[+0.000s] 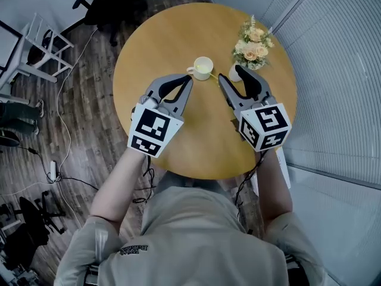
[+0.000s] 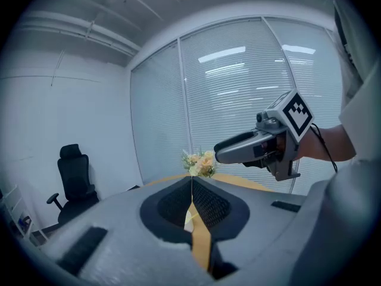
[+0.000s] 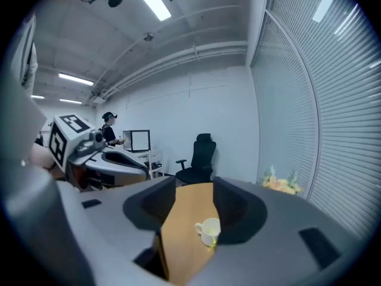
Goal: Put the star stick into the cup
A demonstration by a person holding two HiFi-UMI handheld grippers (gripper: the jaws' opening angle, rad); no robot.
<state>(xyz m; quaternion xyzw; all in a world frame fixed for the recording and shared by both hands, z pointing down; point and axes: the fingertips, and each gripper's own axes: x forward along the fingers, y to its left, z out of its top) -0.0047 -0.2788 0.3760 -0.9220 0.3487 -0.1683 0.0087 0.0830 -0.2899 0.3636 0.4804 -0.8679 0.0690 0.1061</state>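
From the head view I read the job as about done: the cup (image 1: 203,68) stands upright toward the far side of the round desk (image 1: 196,142), and the yellow-green star stick (image 1: 213,76) seems to sit in it, its thin end poking over the rim toward my right side. The right gripper view agrees, showing a yellow-green bit at the cup's (image 3: 209,228) near edge, though it is too small for me to be sure how deep the star stick (image 3: 214,241) sits. My left tongs (image 1: 189,80) are clenched tip to tip on nothing, which the left gripper view (image 2: 191,180) confirms. My right tongs (image 1: 229,73) are released, jaws spread wide and empty, with only the desk and the distant cup framed between them (image 3: 195,182). Both hang above the desk on the near side of the cup, apart from it. To finish cleanly I would draw both straight back toward me, with the right jaw tip well off that protruding stick end, since a brush there could tip the stick out or drag the light cup. The flowers (image 1: 253,43) stand just beside the right tongs on the window side, so I would not swing that way. Further off are an office chair (image 1: 113,5), the window blinds (image 1: 333,70) and cables (image 1: 59,171) on the floor, none in my path.
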